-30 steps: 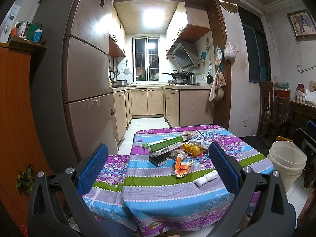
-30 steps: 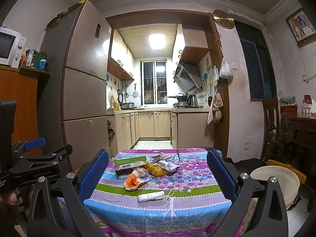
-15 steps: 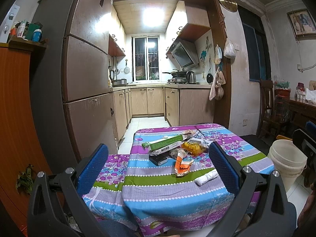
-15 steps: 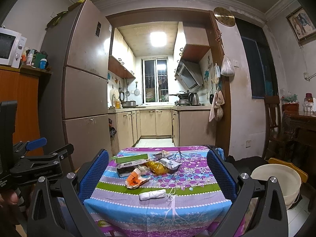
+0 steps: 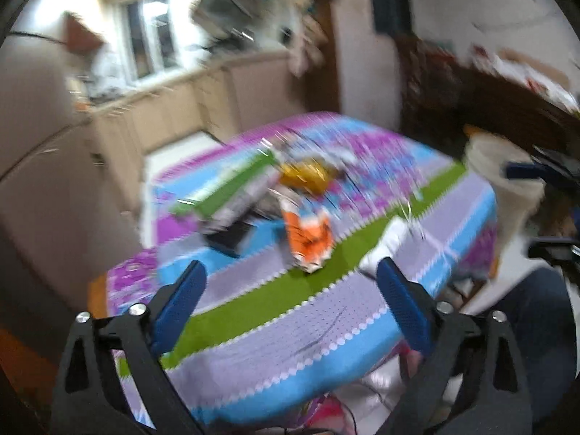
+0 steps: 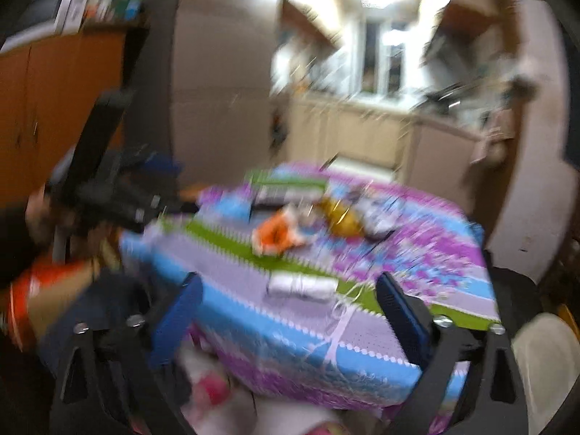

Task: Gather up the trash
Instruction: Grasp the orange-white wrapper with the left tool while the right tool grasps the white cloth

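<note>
Both views are smeared by motion blur. The counter [image 5: 326,326], under a striped and flowered cloth, carries the trash in a loose cluster toward its far half. At the left lies a green box [image 5: 232,185] with a dark flat object [image 5: 230,239] just beside its near end. Next comes an orange wrapper [image 5: 308,235] near the middle, with a yellow packet [image 5: 308,175] beyond it toward the far edge. A white roll [image 6: 302,284] lies on the green stripe closest to the near edge.

The left gripper [image 5: 290,304] has its blue pads wide apart with nothing between them; its jaws have just been closing a little. The right gripper [image 6: 290,308] is the same: jaws apart, just closing slightly, empty, with the white roll ahead of them. A pale bucket [image 5: 507,174] stands off the counter's right edge.
</note>
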`<state>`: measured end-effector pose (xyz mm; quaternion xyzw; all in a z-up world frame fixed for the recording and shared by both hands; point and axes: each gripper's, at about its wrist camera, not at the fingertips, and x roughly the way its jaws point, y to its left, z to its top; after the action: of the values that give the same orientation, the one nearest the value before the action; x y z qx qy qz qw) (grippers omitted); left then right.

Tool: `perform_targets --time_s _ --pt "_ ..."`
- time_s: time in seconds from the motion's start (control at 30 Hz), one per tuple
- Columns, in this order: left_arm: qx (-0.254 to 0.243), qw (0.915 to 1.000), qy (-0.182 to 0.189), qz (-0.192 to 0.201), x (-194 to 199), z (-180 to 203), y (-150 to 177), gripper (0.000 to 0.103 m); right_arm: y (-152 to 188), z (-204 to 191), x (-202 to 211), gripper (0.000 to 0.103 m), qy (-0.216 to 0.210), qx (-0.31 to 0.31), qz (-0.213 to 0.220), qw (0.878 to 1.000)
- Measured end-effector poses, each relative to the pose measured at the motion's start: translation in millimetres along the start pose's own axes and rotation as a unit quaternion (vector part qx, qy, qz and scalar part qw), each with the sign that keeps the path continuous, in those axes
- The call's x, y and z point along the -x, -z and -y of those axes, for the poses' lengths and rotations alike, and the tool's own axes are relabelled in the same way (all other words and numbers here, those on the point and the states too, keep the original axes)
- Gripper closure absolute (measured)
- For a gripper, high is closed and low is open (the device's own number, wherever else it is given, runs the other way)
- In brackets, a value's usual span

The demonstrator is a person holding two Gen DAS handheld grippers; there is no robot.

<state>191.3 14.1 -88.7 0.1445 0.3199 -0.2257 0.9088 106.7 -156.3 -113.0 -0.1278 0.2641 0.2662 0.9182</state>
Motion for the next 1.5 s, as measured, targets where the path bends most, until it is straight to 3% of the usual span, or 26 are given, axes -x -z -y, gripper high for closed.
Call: perform_targets --time_s 0.07,0.23,0.5,0.57,0.67,0.8,0.87,0.97,1.13,1.27,1.4,1.5 --pt "0.011 0.9992 0.027 -0.027 -27 -6 -3 0.024 -9 11 -30 0.037 -0.026 0.037 -0.039 0.998" --pt "0.080 0.9910 0.079 -0.073 -90 -20 -4 0.035 -28 27 -90 0.037 -0.080 0.111 -0.111 0.984" --pt "0.131 0.9795 0.118 -0.098 -134 -29 -7 0.039 -32 25 -149 0.038 -0.157 0.201 -0.198 0.946" --pt "0.136 0.9784 0.119 -0.100 -140 -32 -9 0.045 -25 22 -162 0.045 -0.169 0.215 -0.217 0.937" --pt "0.140 0.9789 0.111 -0.098 -145 -35 -11 0.053 -23 25 -175 0.050 -0.187 0.203 -0.219 0.936" --pt "0.152 0.9769 0.114 -0.098 -146 -39 -11 0.054 -25 32 -179 0.054 -0.195 0.186 -0.217 0.938" --pt "0.154 0.9772 0.110 -0.095 -146 -38 -11 0.055 -25 33 -178 0.062 -0.197 0.175 -0.215 0.940" --pt "0.164 0.9772 0.103 -0.088 -143 -38 -8 0.056 -25 34 -173 0.074 -0.171 0.158 -0.200 0.952" --pt "0.164 0.9813 0.074 -0.069 -130 -31 0 0.058 -11 25 -141 0.075 -0.129 0.090 -0.147 0.977" --pt "0.152 0.9866 0.046 -0.041 -111 -17 0 0.059 -2 31 -99 0.075 -0.057 -0.005 -0.082 0.995" --pt "0.136 0.9905 0.021 0.001 -84 -2 -11 0.059 2 46 -61 0.075 0.049 -0.086 -0.019 0.995" --pt "0.114 0.9925 0.006 0.045 -60 20 -32 0.059 4 62 -20 0.075 0.135 -0.140 0.031 0.980"
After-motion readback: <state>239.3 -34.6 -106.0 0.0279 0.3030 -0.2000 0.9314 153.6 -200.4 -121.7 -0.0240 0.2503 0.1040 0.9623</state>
